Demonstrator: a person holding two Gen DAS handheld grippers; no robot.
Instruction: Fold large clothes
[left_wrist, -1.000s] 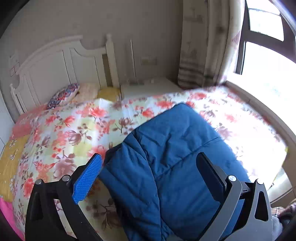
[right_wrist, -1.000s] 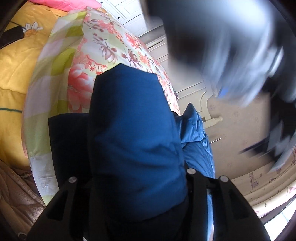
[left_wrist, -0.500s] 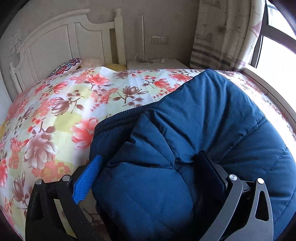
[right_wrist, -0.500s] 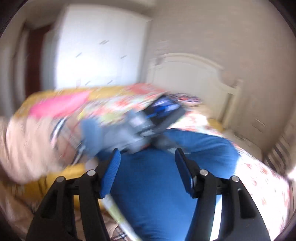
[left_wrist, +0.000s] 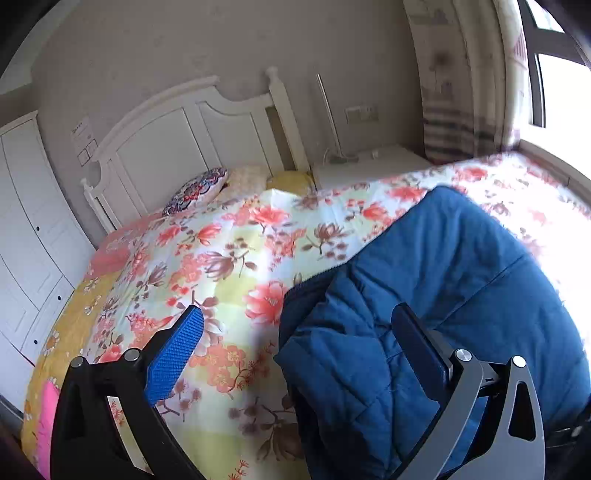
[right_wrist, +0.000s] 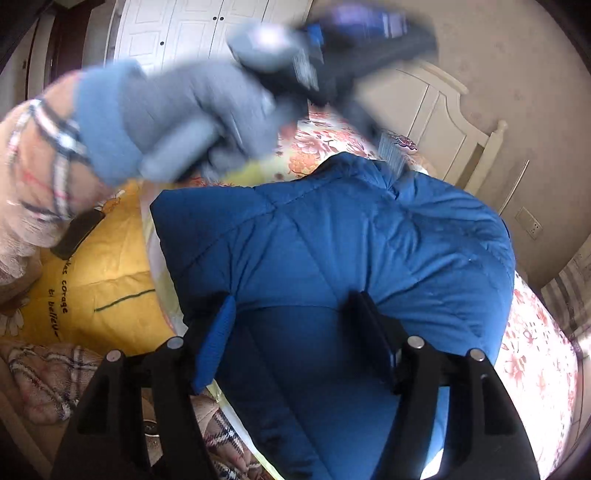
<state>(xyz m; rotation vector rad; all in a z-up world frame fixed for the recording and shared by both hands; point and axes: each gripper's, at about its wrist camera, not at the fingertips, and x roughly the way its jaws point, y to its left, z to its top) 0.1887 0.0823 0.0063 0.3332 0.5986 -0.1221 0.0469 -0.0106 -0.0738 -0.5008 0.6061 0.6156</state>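
Open floral quilt (left_wrist: 236, 280) left of the bulky blue jacket (left_wrist: 443, 295); headboard (left_wrist: 177, 147) and wall behind.

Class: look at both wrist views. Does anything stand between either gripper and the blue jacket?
Nothing visible does. The jacket lies right under the open left gripper, and the right gripper, its jaws opening, has jacket cloth directly between its fingers.

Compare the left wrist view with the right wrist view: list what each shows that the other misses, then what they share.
Only the left wrist view: the window, the curtain, the white nightstand and the open left hand-held gripper.

Only the right wrist view: a blurred gloved hand, a yellow printed cloth, and the right hand-held gripper, jaws opening above the jacket.

Both: the blue padded jacket on the floral quilt, and the white headboard.
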